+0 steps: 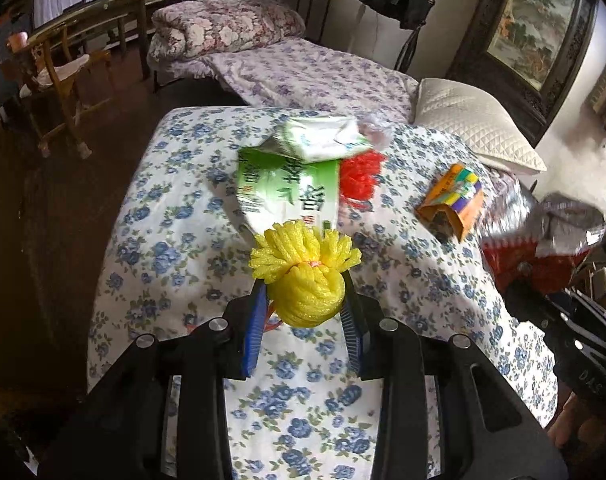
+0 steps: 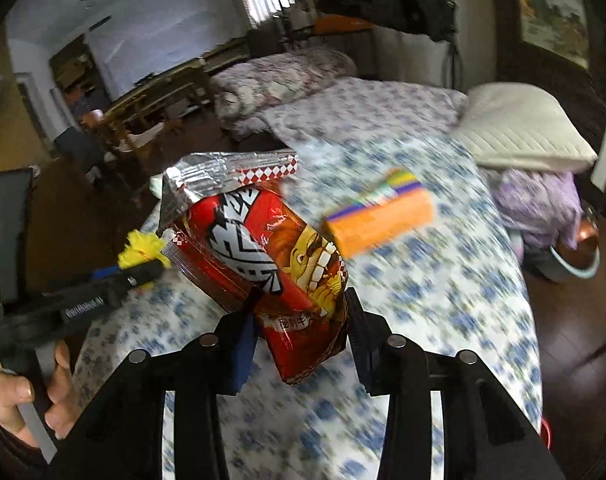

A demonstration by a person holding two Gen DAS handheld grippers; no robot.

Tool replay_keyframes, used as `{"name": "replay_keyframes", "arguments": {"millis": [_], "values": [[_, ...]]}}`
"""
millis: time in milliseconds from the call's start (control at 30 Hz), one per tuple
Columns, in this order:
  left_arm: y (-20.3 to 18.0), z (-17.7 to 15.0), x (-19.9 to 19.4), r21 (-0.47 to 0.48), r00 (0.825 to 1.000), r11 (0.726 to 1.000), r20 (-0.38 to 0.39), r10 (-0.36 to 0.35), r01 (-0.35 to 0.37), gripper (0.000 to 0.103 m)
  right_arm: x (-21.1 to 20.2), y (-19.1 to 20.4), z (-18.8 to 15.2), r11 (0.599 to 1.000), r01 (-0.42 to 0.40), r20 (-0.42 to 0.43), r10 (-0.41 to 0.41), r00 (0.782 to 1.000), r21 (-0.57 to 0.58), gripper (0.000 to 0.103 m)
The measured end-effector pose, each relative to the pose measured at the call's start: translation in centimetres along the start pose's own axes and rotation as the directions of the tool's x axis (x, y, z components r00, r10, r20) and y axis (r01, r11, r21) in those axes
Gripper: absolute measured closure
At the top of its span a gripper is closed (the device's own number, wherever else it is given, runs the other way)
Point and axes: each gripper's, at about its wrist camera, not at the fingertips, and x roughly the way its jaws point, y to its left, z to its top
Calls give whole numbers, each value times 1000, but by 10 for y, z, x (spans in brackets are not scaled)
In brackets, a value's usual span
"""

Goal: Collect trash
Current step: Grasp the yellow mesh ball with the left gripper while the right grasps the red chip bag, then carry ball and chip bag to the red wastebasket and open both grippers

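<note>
**Trash in both grippers**

Left gripper pinches a yellow foam net over the flowery table. It looks soft, light and squashy. Right gripper pinches the bottom of a red snack bag. That bag looks thin, crinkly and slippery, so hold it by a flat edge. An orange box lies on the table.

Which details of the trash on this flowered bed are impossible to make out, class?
- Red mesh bundle, left wrist view: partly under the green-and-white paper packs.
- Orange carton, right wrist view: print lost to motion blur.
- Red foil snack bag, left wrist view: blurred near the edge.
</note>
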Motion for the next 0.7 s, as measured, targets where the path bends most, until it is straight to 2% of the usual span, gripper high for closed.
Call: {"name": "replay_keyframes", "arguments": {"millis": [167,300,533,700], "values": [[-21,-9,2,45,1000,999,-18,0,1,68,-20,-24,-18,998,18,12,-18,1000,67,62],[-43,-14,-5,96,1000,995,-11,-14,15,68,-40,-35,-21,997,44,49,-47,998,68,62],[-89,-29,-43,239,998,970,47,-52,39,68,-79,-64,-33,993,27,106,-40,994,116,62],[-117,-28,-62,285,994,956,47,-94,77,67,-109,-87,-46,990,43,138,-61,989,131,62]]}}
